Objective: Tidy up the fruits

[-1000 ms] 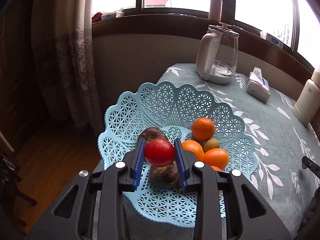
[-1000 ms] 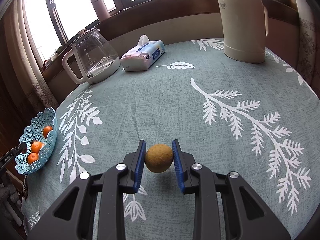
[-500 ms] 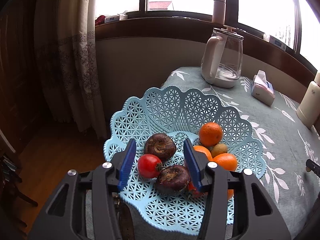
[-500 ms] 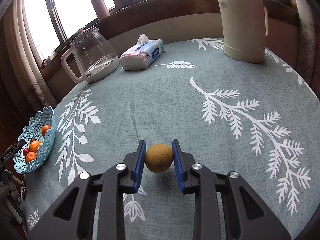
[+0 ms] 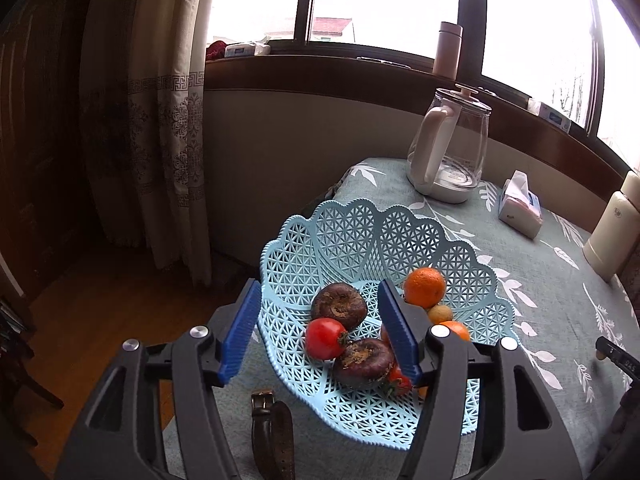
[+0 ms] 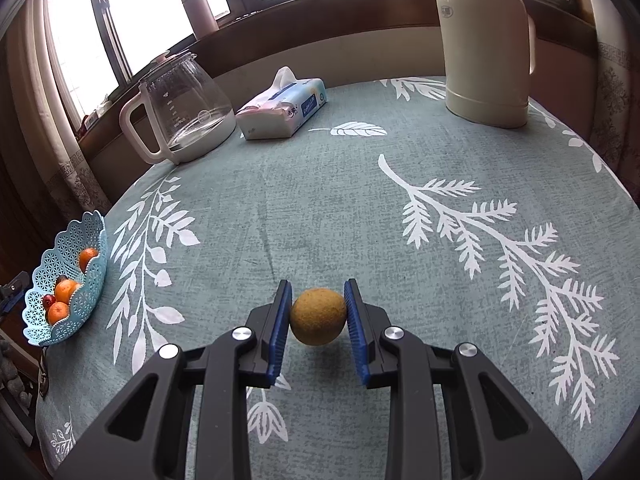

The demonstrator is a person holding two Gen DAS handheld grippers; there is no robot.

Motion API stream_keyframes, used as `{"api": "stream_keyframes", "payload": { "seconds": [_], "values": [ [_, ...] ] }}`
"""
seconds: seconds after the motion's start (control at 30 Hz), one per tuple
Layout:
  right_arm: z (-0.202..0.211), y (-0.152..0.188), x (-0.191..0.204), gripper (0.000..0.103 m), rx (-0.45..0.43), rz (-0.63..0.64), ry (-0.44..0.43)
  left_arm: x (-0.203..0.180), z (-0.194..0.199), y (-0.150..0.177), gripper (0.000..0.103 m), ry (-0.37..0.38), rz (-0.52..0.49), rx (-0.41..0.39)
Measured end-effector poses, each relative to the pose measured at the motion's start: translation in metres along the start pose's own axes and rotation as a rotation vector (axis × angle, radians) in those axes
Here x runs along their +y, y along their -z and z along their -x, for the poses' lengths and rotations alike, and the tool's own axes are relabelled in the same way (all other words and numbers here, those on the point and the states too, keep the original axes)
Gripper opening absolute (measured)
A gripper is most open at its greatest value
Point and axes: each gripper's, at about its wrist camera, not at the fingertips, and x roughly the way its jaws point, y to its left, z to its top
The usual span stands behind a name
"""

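Pale-blue plastic lattice forms the scalloped fruit basket [image 5: 360, 224] at the table's left edge, holding a smooth red tomato [image 5: 325, 338], two rough dark-purple round fruits and glossy oranges [image 5: 425, 287], with the left gripper [image 5: 320, 332] spread wide and empty over them. Rightward on the leaf-printed tablecloth [image 6: 360, 208], the right gripper [image 6: 318, 312] clamps a round, matte brown kiwi [image 6: 318, 316] between ribbed blue pads.

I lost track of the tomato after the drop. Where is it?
In the left wrist view, the tomato lies in the blue basket, between the open left gripper's fingers, touching two dark purple fruits.
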Motion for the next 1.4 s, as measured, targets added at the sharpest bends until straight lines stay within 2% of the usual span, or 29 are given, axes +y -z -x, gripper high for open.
{"api": "stream_keyframes", "payload": {
  "seconds": [0.2, 0.33, 0.43, 0.57, 0.7, 0.97, 1.13, 1.27, 1.4],
  "values": [
    [0.0, 0.001, 0.006, 0.028, 0.023, 0.005, -0.005, 0.01, 0.011, -0.001, 0.071, 0.012, 0.024, -0.028],
    [0.006, 0.004, 0.015, 0.028, 0.032, 0.002, -0.042, 0.015, 0.014, -0.001, 0.071, -0.019, 0.019, -0.042],
    [0.01, 0.006, 0.023, 0.028, 0.028, 0.012, -0.045, 0.019, 0.017, 0.0, 0.071, -0.003, 0.035, -0.045],
    [0.012, 0.011, 0.021, 0.029, 0.034, -0.002, -0.016, 0.021, 0.02, -0.001, 0.071, 0.01, 0.034, -0.045],
    [0.008, 0.013, 0.015, 0.03, 0.05, -0.021, 0.003, 0.022, 0.022, -0.002, 0.077, 0.012, 0.039, -0.048],
    [-0.004, 0.006, 0.029, 0.033, 0.056, 0.039, 0.04, 0.018, 0.028, -0.003, 0.077, 0.022, 0.026, -0.056],
    [-0.006, 0.006, 0.033, 0.029, 0.069, 0.059, 0.068, 0.022, 0.03, -0.005, 0.077, 0.018, 0.036, -0.06],
    [0.004, 0.003, 0.046, 0.029, 0.056, 0.059, 0.019, 0.025, 0.029, -0.005, 0.077, 0.014, 0.043, -0.054],
    [0.016, -0.004, 0.077, 0.029, 0.048, 0.081, -0.089, 0.026, 0.03, -0.006, 0.077, 0.01, 0.04, -0.063]
  ]
}}
